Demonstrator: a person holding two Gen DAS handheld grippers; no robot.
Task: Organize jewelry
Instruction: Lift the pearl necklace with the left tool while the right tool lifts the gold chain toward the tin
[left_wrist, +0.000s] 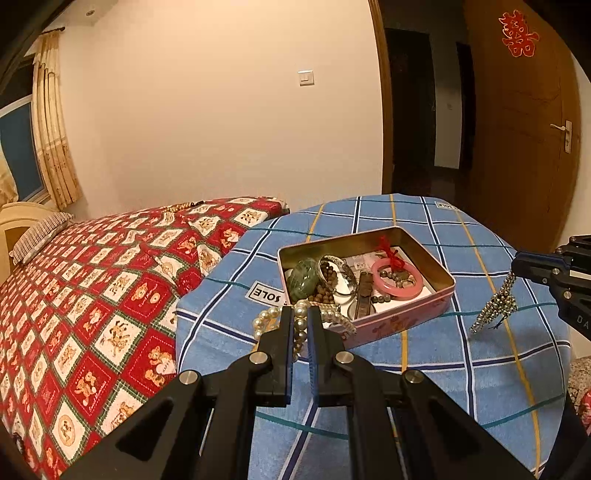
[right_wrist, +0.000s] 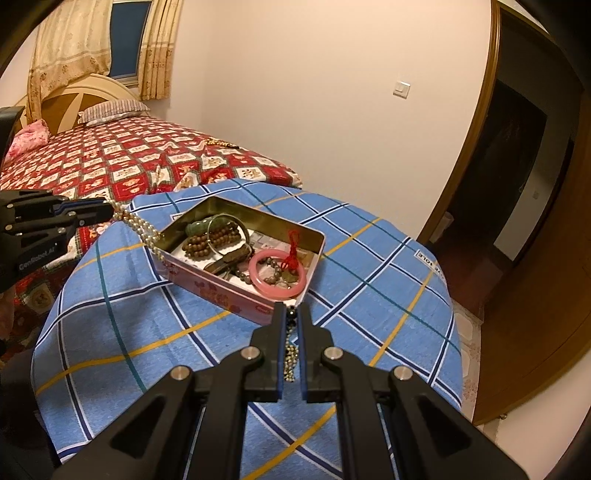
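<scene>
An open pink tin (left_wrist: 402, 317) (right_wrist: 207, 282) sits on a blue checked cloth, holding a pink bangle (left_wrist: 397, 281) (right_wrist: 277, 275), a green jade piece (left_wrist: 303, 282) (right_wrist: 207, 225), wooden beads (right_wrist: 212, 242) and a silver bangle (left_wrist: 338, 275). My left gripper (left_wrist: 301, 314) (right_wrist: 109, 210) is shut on a pearl necklace (left_wrist: 269, 319) (right_wrist: 142, 229) that drapes over the tin's near-left corner. At the tin's right side, my right gripper (right_wrist: 291, 314) (left_wrist: 513, 267) is shut on a small metal-bead strand (left_wrist: 495, 310) (right_wrist: 290, 354) that hangs down to the cloth.
The blue checked cloth (left_wrist: 461, 362) (right_wrist: 129, 332) covers a small round table. A bed with a red patterned cover (left_wrist: 92, 295) (right_wrist: 129, 155) stands to the left, with a bead string (right_wrist: 221, 143) lying on it. A wooden door (left_wrist: 524, 122) is open at the right.
</scene>
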